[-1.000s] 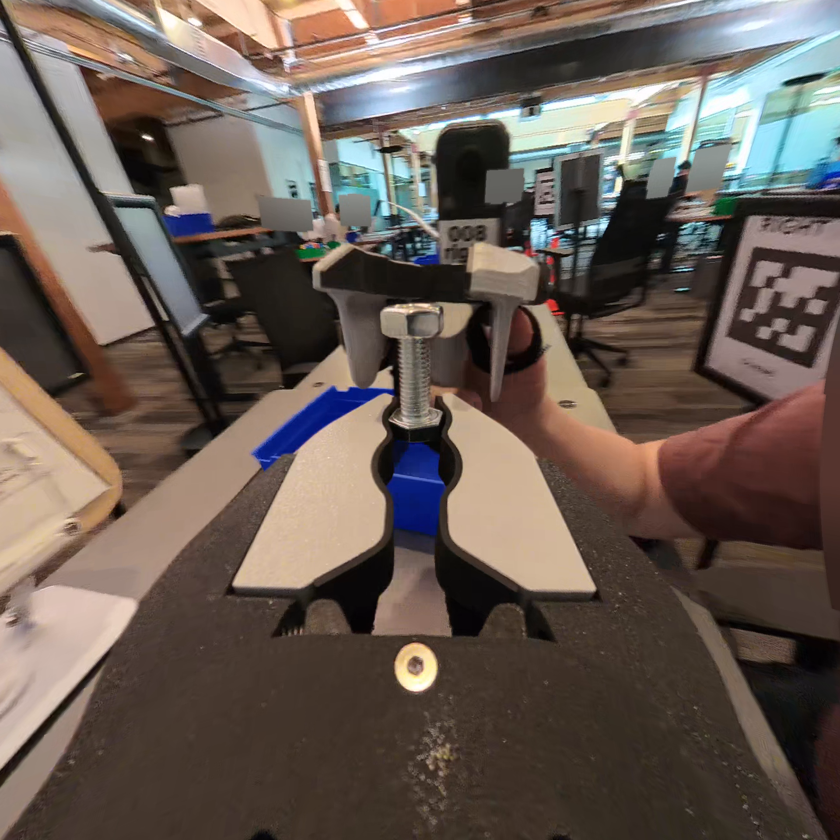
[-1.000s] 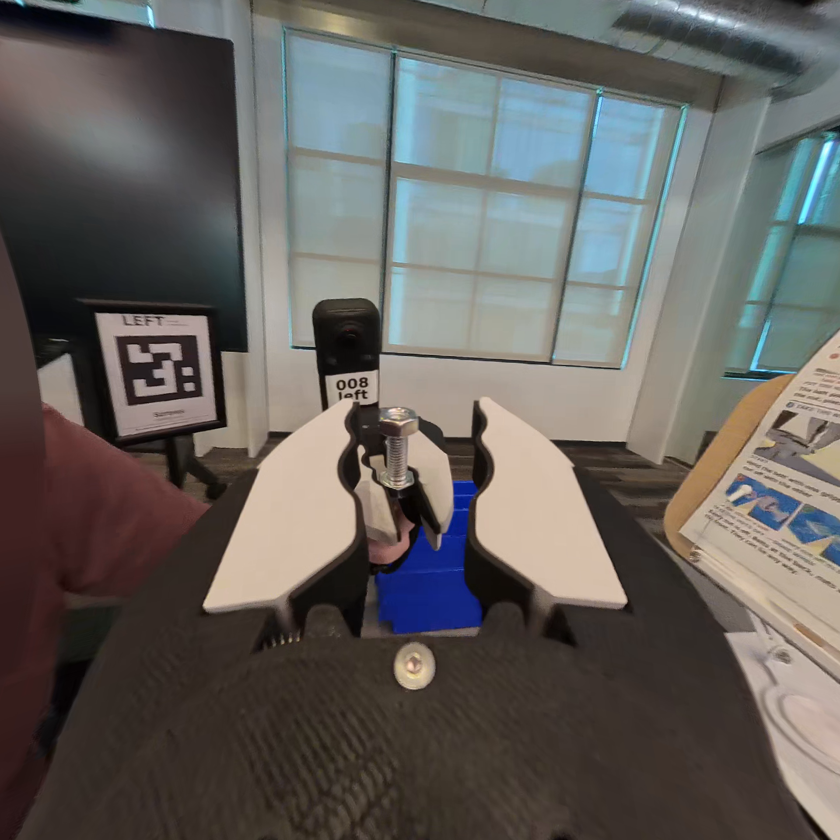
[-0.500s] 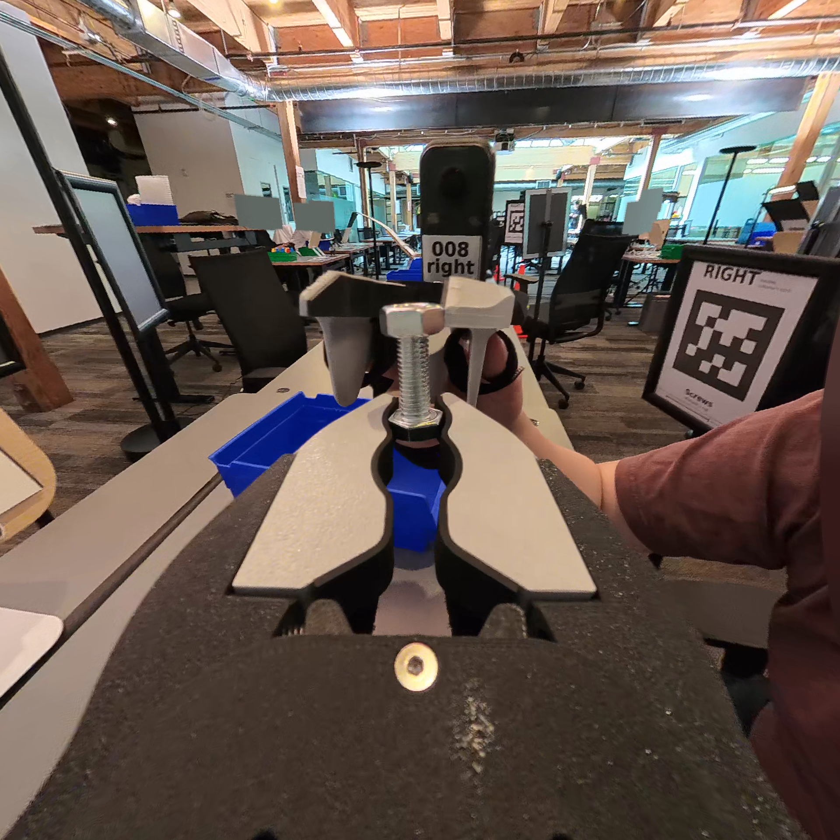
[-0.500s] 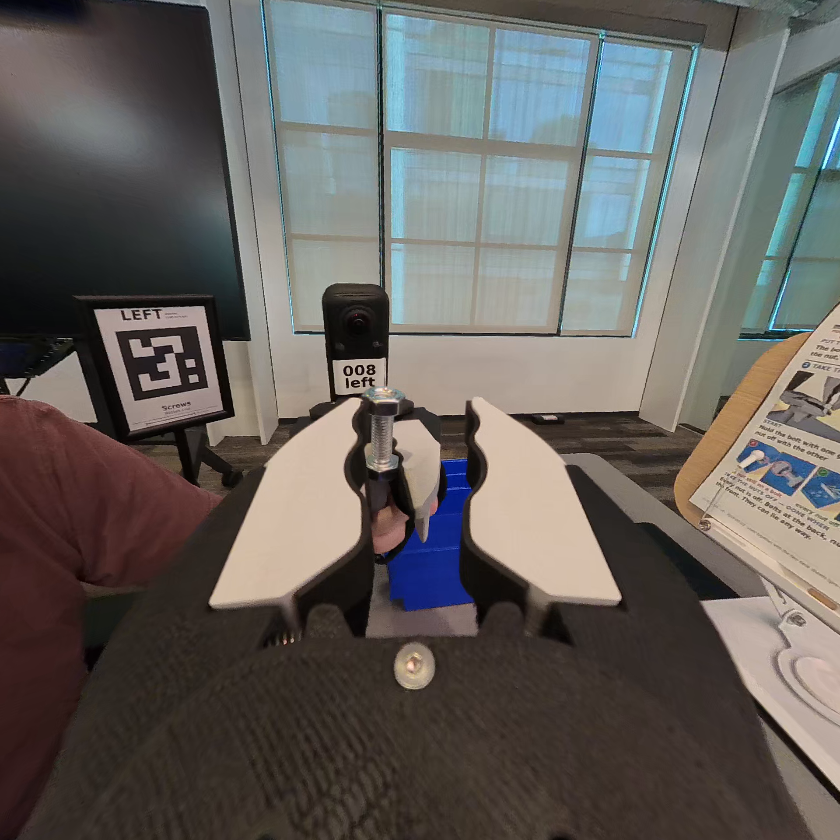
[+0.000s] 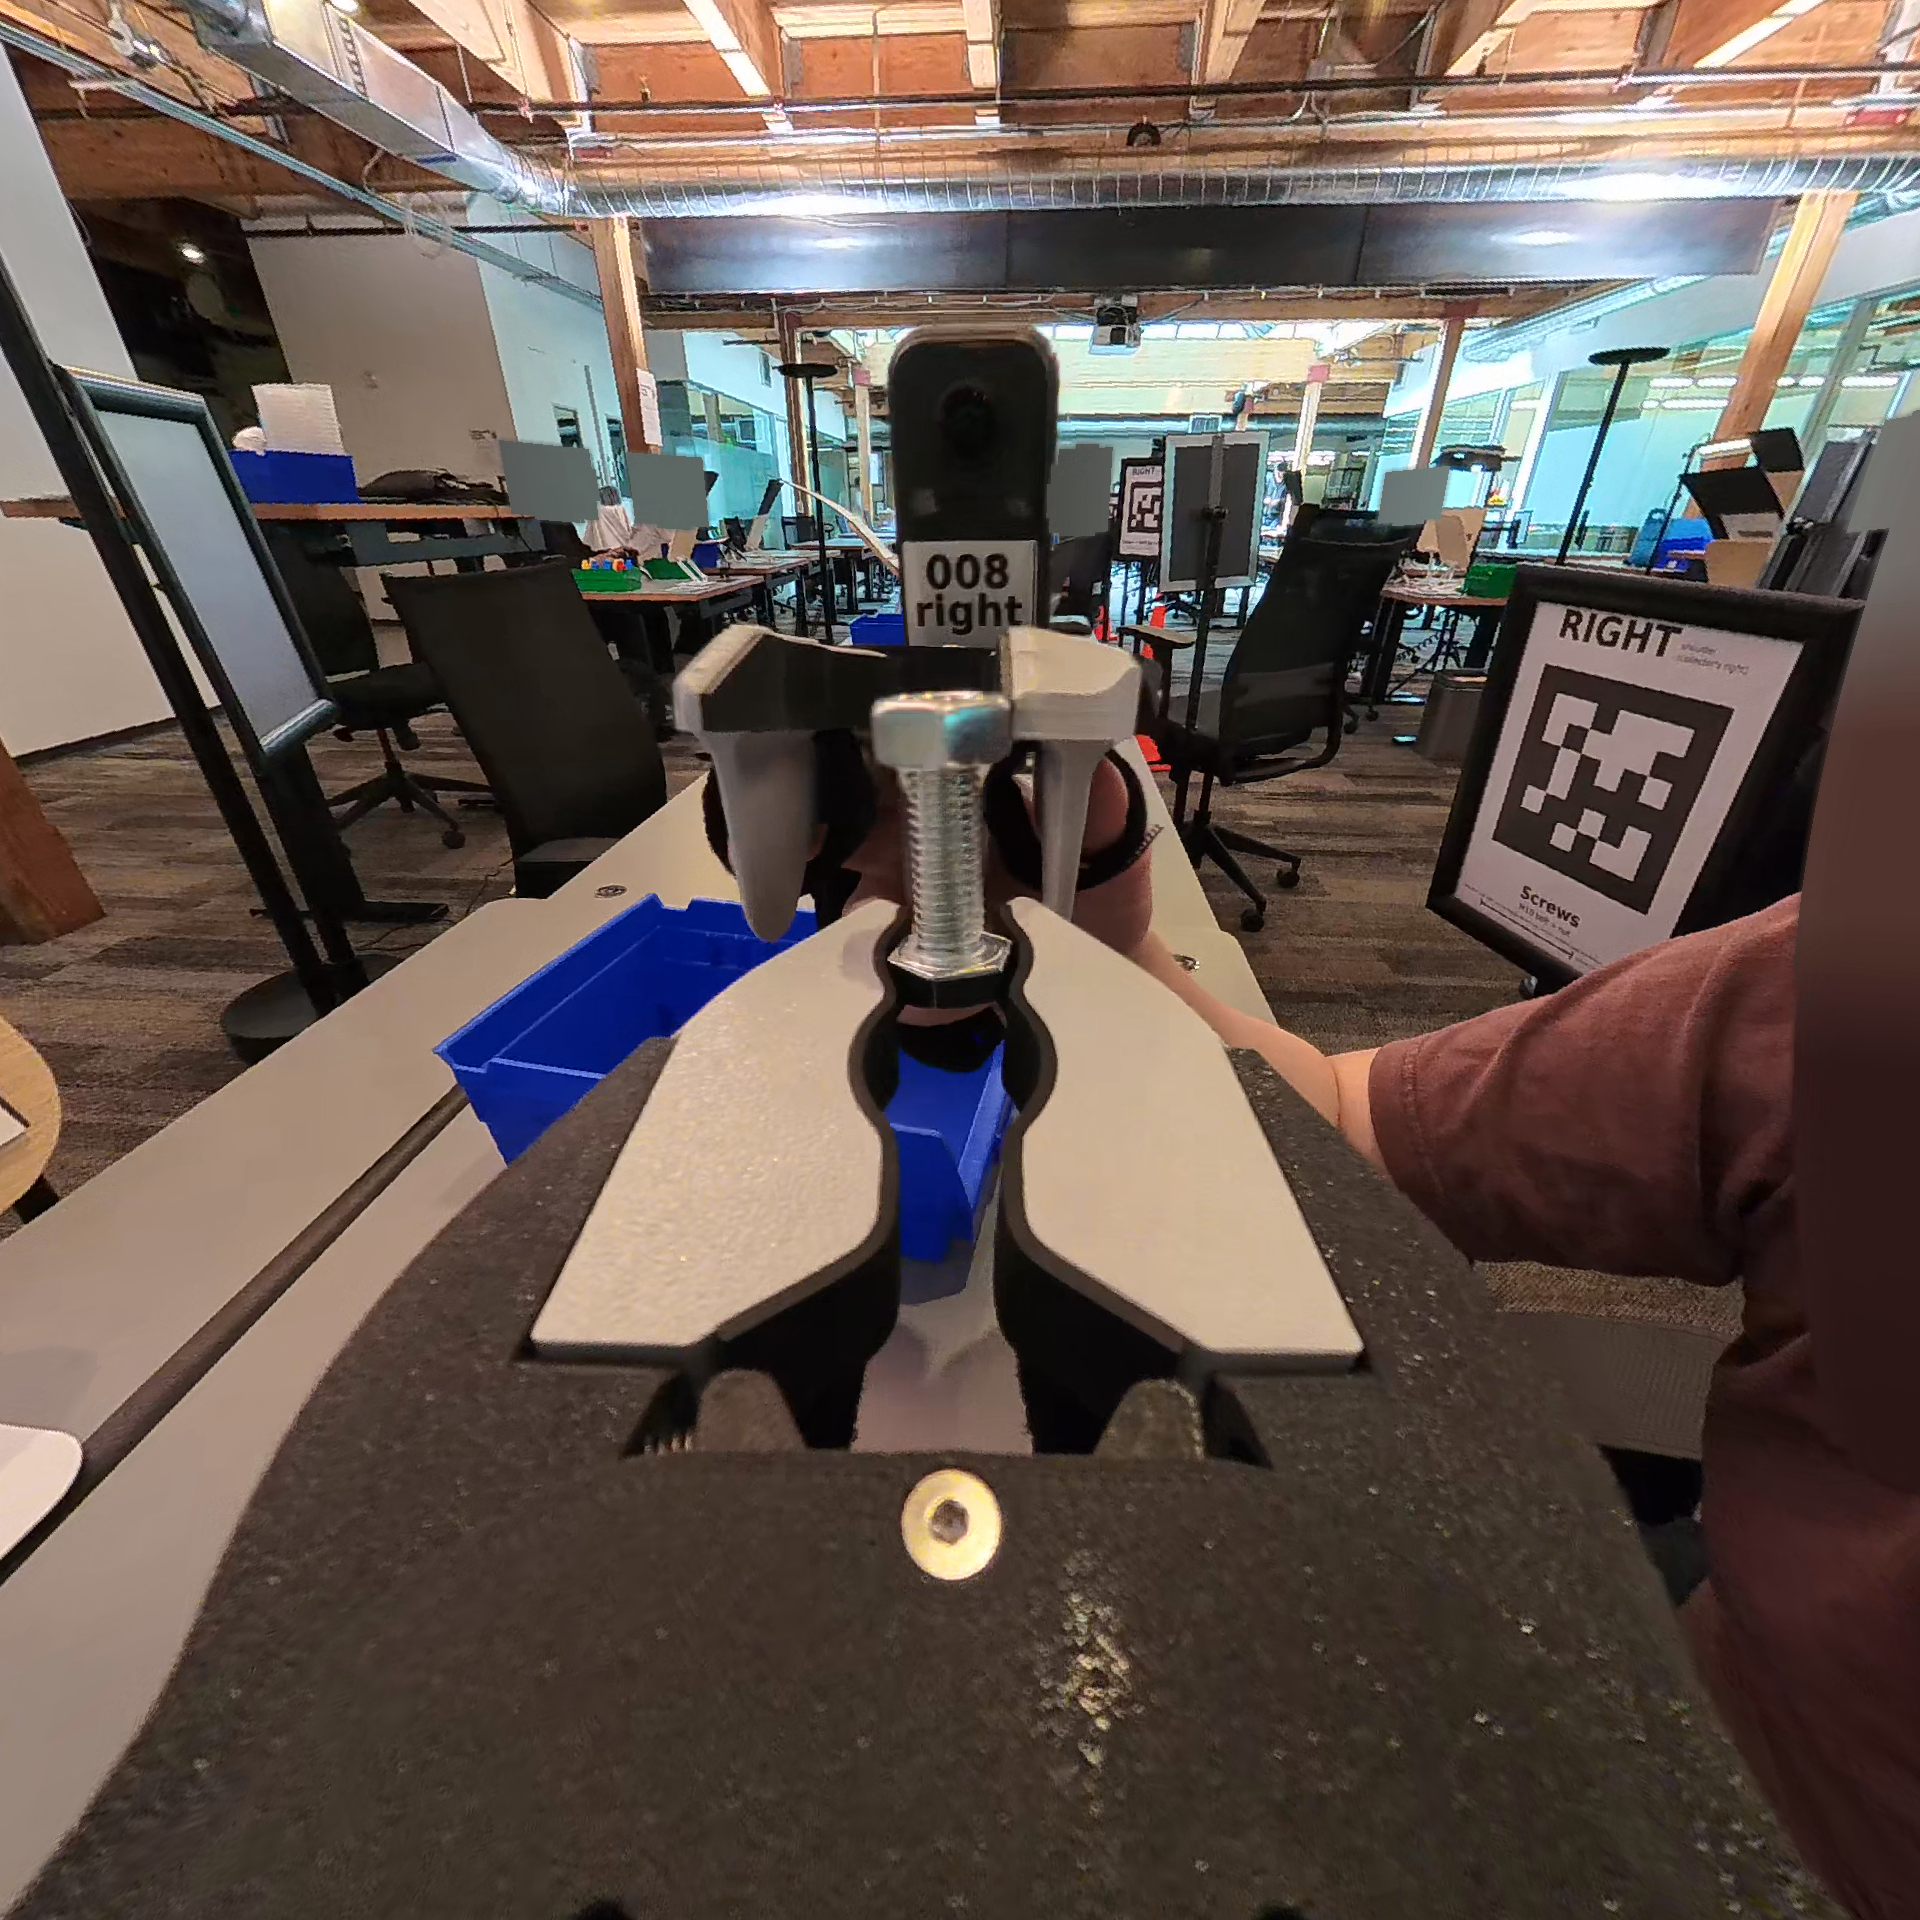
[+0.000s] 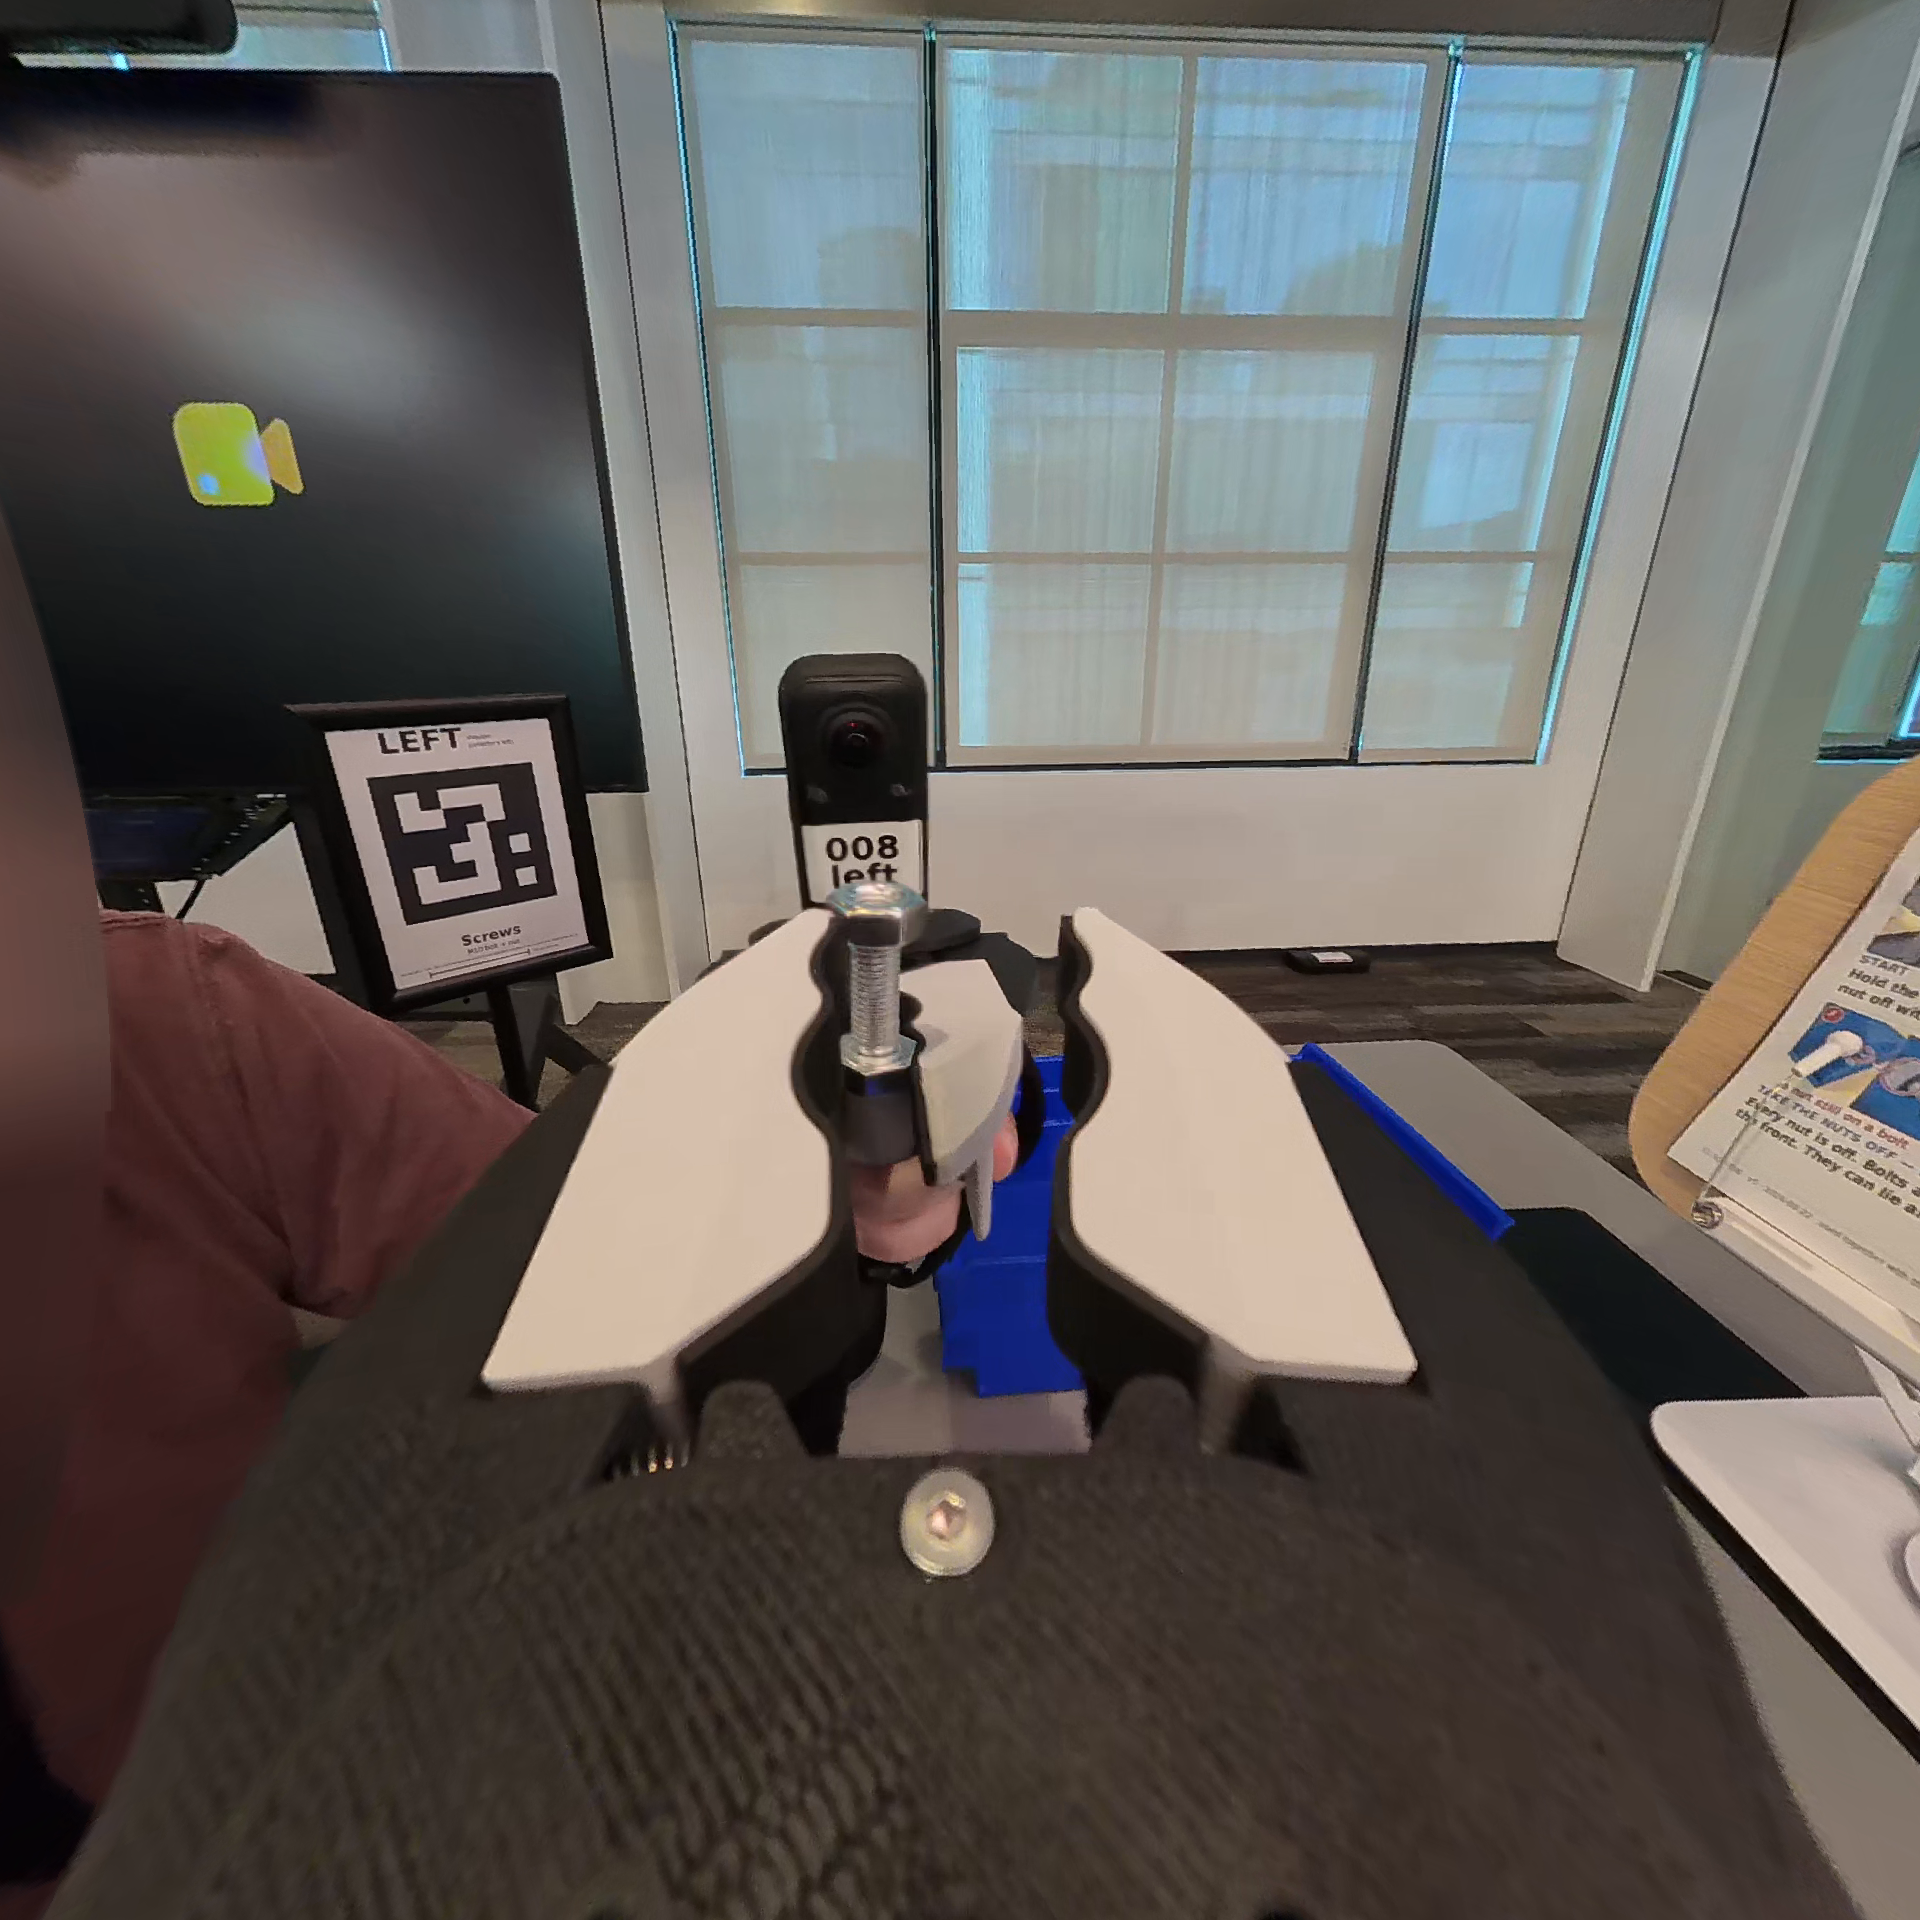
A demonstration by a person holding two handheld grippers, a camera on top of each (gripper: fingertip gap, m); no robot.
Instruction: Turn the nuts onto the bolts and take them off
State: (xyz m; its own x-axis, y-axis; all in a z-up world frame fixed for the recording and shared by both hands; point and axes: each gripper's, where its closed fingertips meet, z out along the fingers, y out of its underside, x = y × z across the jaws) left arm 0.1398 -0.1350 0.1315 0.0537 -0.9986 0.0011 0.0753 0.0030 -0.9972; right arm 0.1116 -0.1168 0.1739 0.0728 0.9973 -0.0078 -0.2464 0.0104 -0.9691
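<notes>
A silver bolt [image 5: 943, 831] stands upright, head up, with a silver nut [image 5: 948, 954] at the low end of its thread. My left gripper [image 5: 948, 920] is shut on the nut and holds it above the blue bin [image 5: 623, 997]. My right gripper [image 5: 914, 810] faces it, open, with one finger on each side of the bolt. In the right wrist view the bolt [image 6: 871, 987] and nut [image 6: 878, 1055] sit close to the left finger of my right gripper [image 6: 951, 935]. I cannot tell whether they touch. The left gripper [image 6: 899, 1075] shows between its fingers.
The blue bin [image 6: 997, 1309] stands on a grey table [image 5: 208, 1195]. Framed marker signs [image 5: 1621, 779] [image 6: 468, 842] stand beside the table. An instruction sheet on a wooden board [image 6: 1829, 1091] is at the right. A person's sleeved arm [image 5: 1558, 1091] reaches in. Office chairs [image 5: 540, 717] stand behind. My hands' fingertips stand some 5 cm from each other.
Both views have swung and steadied, so the hands moved together. The left gripper stays shut on the nut, and the right gripper stays open around the bolt. The nut's place on the thread looks the same.
</notes>
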